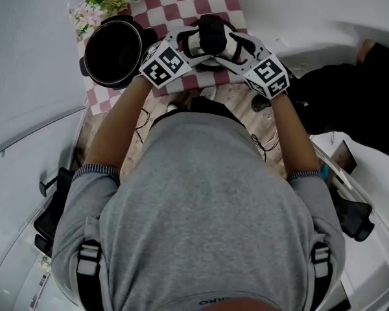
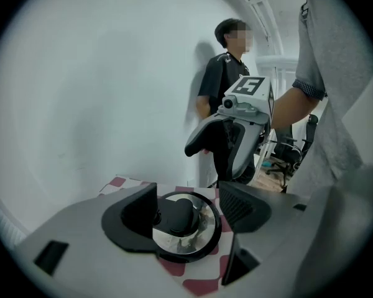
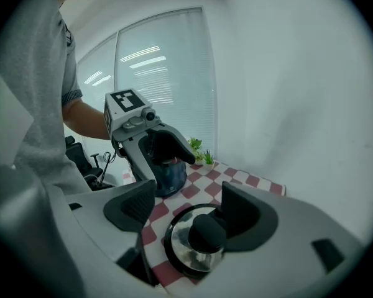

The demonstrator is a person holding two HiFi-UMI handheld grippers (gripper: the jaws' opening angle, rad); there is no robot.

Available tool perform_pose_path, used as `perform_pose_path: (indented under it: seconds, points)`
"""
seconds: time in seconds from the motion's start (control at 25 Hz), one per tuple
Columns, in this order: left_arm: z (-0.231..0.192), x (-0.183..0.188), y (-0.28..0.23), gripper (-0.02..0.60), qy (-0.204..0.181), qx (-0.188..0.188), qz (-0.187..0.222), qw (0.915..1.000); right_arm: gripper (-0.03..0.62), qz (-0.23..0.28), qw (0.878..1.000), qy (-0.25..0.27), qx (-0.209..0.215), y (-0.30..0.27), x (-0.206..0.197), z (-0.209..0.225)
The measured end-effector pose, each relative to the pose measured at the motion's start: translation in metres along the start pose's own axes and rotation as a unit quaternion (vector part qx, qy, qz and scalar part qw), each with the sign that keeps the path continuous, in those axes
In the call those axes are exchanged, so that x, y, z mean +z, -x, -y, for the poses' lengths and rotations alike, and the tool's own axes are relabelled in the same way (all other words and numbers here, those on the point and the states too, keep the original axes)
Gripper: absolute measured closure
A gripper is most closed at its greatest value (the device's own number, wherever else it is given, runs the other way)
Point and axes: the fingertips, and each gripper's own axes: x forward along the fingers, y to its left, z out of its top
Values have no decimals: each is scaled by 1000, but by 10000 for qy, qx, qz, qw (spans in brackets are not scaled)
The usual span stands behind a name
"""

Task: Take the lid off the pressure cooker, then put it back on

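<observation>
The pressure cooker pot [image 1: 113,50] stands open on a red-and-white checked cloth [image 1: 181,5], its dark inside showing. Its steel lid [image 2: 186,238] with a black knob [image 2: 180,215] lies flat on the cloth to the pot's right. Both grippers hang over the lid from opposite sides. My left gripper [image 1: 193,44] is open, its jaws straddling the knob in the left gripper view [image 2: 186,207]. My right gripper [image 1: 232,49] is open too [image 3: 189,210], with the knob [image 3: 208,231] against its right-hand jaw. The pot [image 3: 171,176] shows behind the left gripper [image 3: 146,144].
A small potted plant [image 1: 107,2] stands at the cloth's far left corner. A white wall runs behind the table. A person in black [image 2: 221,85] stands by the wall, with office chairs [image 2: 292,154] beyond. Another black chair [image 1: 350,216] is at my right.
</observation>
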Motion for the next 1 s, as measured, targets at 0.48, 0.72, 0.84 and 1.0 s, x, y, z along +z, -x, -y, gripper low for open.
perform_pose_path:
  seconds: [0.48,0.72,0.84,1.0]
  points:
    - [-6,-51,-65,249,-384,-349,-1324,9898,241,-1225,9888,602,611,-30,-67,24]
    - [-8,-81,-90,249,-568,-534,-1877,9791,240,-1800,9765,816,855,-50,-98,31]
    - [-9,-93,-101,249,-668,-590,-2069,9743,240,-2015,9710,896,929,-58,-108,33]
    - [-10,-106,-112,249,-806,-650,-2322,9671,240,-2280,9637,961,1002,-68,-119,37]
